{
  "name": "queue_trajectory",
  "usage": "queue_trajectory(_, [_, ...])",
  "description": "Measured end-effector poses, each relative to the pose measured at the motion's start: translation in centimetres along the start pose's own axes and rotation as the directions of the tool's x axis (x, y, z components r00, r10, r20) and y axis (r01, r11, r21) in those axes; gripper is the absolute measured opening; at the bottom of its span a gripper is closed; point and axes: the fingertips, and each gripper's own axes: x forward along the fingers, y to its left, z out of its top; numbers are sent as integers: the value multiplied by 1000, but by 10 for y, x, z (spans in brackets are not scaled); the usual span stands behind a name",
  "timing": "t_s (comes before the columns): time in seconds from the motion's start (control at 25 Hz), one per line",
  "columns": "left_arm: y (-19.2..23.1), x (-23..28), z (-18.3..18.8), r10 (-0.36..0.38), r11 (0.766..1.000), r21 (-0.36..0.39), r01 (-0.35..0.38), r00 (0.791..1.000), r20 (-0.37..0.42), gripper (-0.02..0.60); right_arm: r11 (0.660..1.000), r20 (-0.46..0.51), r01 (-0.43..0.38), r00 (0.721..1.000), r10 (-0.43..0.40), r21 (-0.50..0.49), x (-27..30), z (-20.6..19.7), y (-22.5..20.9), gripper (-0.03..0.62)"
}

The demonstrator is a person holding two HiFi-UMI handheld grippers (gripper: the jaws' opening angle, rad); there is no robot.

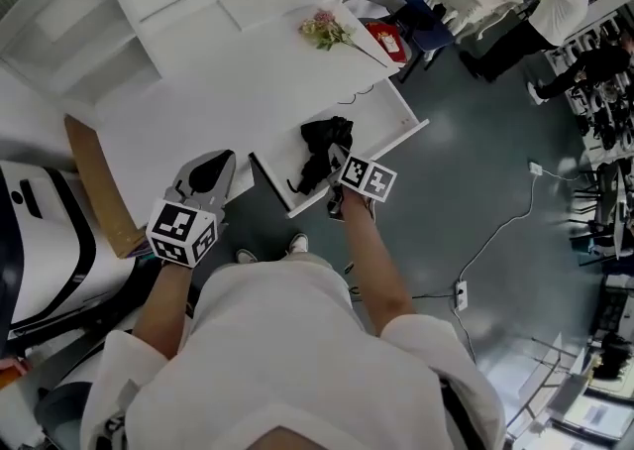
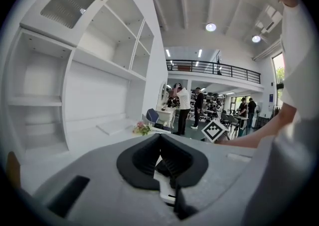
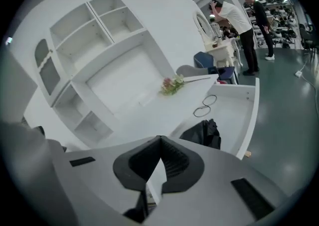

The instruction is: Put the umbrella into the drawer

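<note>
A folded black umbrella (image 1: 322, 146) lies inside the open white drawer (image 1: 411, 126), towards its left end. The right gripper view shows the umbrella (image 3: 204, 133) just beyond the jaws, in the drawer (image 3: 251, 115). My right gripper (image 1: 335, 163) hovers at the umbrella's near side, above the drawer's front; its jaws meet at the tip and nothing is between them (image 3: 159, 139). Left of the drawer, by the desk's front edge, my left gripper (image 1: 213, 172) is likewise shut and empty (image 2: 159, 136), pointing towards the shelves.
On the white desk (image 1: 198, 111) lie a bunch of flowers (image 1: 325, 30), a red packet (image 1: 386, 40) and a thin cable loop (image 1: 352, 96). A brown board (image 1: 99, 185) leans at the left. A power strip (image 1: 461, 291) lies on the floor. People stand at the far right.
</note>
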Motion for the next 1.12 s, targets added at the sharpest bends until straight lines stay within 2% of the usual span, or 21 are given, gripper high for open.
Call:
queue_trajectory(0.24, [6,-12,18,30,999,-19,-30,999,30,12,976,125,-89,986,115,-197,-44,51,56,0])
queue_trajectory(0.36, [8,-16,26,50,998,-37,-49,998,31,12,964,177,-157,964,197,-215,-66,76,79,0])
queue_trajectory(0.52, [6,-22,45,80,996,-37,-77,994,79,12,933,238,-184,935,264,-310,-98,109,105,0])
queue_trajectory(0.64, [9,-26,66,127,992,-14,-126,983,134,12,909,283,-221,901,329,-354,-126,134,124,0])
queue_trajectory(0.76, [10,-33,86,167,985,16,-173,967,190,12,892,328,-305,849,413,-335,-158,155,140,0])
queue_trajectory(0.84, [8,-38,98,178,982,25,-188,959,223,12,876,354,-332,819,452,-349,-179,167,147,0])
queue_trajectory(1.0, [3,-42,113,194,977,34,-209,946,259,12,851,404,-335,769,495,-404,-221,187,152,0])
queue_trajectory(1.12, [-5,-44,115,212,973,32,-228,943,256,12,846,432,-313,751,499,-432,-245,195,148,0])
